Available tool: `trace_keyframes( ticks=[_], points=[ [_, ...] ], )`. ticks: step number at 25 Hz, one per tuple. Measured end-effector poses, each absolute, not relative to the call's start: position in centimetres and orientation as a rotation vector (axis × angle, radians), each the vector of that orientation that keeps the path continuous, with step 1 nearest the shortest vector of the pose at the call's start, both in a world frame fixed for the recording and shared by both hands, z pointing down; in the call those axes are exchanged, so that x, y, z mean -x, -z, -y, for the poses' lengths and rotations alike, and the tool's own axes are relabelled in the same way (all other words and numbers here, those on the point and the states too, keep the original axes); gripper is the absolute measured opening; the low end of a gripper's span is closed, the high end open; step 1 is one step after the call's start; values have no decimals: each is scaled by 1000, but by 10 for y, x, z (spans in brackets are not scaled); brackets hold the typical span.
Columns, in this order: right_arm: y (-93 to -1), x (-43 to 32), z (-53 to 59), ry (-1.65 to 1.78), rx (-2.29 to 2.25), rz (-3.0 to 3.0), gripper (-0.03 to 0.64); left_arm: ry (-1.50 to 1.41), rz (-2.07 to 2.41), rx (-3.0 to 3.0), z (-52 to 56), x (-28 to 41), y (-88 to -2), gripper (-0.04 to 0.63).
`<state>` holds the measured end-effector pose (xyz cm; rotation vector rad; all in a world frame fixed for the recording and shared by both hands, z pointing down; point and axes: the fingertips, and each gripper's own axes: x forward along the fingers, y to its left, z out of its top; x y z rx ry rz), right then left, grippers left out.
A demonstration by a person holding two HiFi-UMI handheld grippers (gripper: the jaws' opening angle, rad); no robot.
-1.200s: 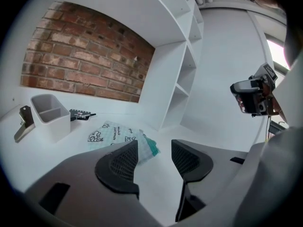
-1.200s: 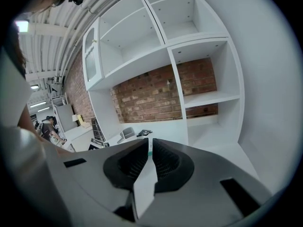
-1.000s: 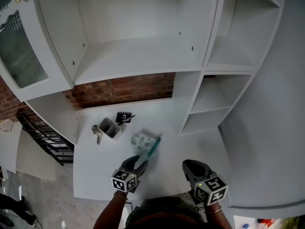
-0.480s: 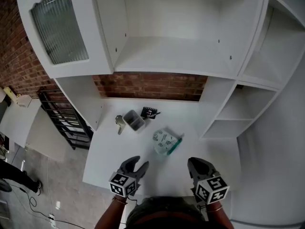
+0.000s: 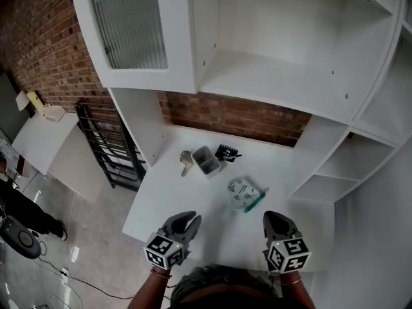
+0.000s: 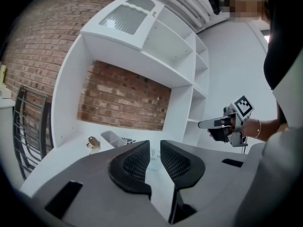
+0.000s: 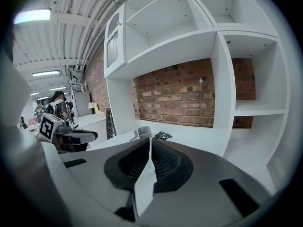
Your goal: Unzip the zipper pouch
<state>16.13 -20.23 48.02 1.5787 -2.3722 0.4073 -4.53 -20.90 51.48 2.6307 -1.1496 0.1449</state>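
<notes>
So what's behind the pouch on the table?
A grey bin, keys to its left, a small black item to its right, then brick wall. The bin's inside doesn't show.

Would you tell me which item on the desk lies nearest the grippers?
The zipper pouch with the teal edge; the grey box, keys and black item lie farther back.

The pale pouch (image 5: 242,192) is lying flat on the white table (image 5: 174,201). Its teal zipper (image 5: 255,201) is running along its right edge.
</notes>
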Motion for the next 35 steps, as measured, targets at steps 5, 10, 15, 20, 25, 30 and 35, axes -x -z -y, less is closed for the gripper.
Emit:
trace_keyframes(
  ticks=[5,10,15,20,25,30,35],
  points=[
    [-481,-155,209,-404,-1580,2375,6,-95,1236,-2606,208,65,-504,35],
    [-483,-152,209,-403,-1584,2377,2,-143,1284,-2647,204,71,-495,6],
    [-484,-152,205,-400,-1593,2370,2,-120,1288,-2647,199,70,-488,5],
    [-481,-153,199,-381,-1596,2379,2,-119,1268,-2633,193,67,-488,3],
    [-480,-155,196,-370,-1604,2385,2,-131,1264,-2650,193,62,-485,3],
    [-483,-156,192,-379,-1604,2382,2,-145,1271,-2650,194,60,-484,3],
    [-484,-161,191,-372,-1615,2371,2,-150,1268,-2653,198,57,-481,3]
  ],
)
